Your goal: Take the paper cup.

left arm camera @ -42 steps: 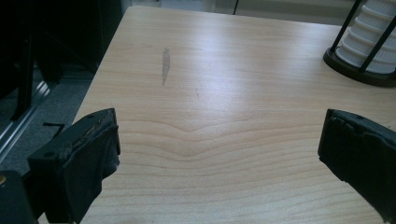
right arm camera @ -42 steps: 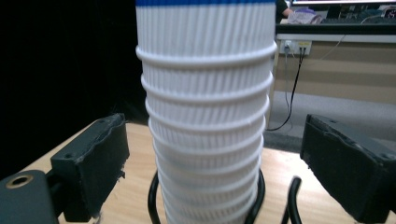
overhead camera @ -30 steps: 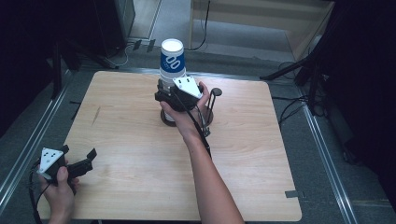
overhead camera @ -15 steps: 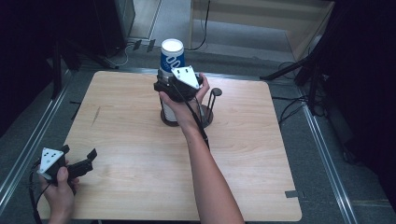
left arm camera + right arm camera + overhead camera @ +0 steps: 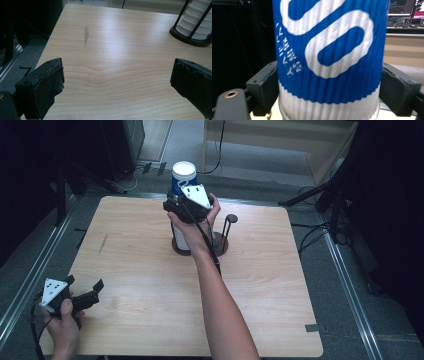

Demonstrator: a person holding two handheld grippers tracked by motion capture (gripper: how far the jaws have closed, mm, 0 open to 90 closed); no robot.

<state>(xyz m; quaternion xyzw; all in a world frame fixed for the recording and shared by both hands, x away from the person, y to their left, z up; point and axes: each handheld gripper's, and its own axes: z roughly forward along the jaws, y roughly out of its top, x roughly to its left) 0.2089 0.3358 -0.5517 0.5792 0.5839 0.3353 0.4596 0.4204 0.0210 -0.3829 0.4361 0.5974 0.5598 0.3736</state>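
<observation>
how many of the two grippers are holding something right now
1. The right gripper is clamped on the blue and white cup above the cup rack. The left gripper, near the table's front-left corner, is open and empty.

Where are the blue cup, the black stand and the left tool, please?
blue cup (image 5: 329,50): right gripper view, its ribbed printed side.
black stand (image 5: 189,40): left gripper view, its round base.
left tool (image 5: 82,283): high view, between its tips.
</observation>
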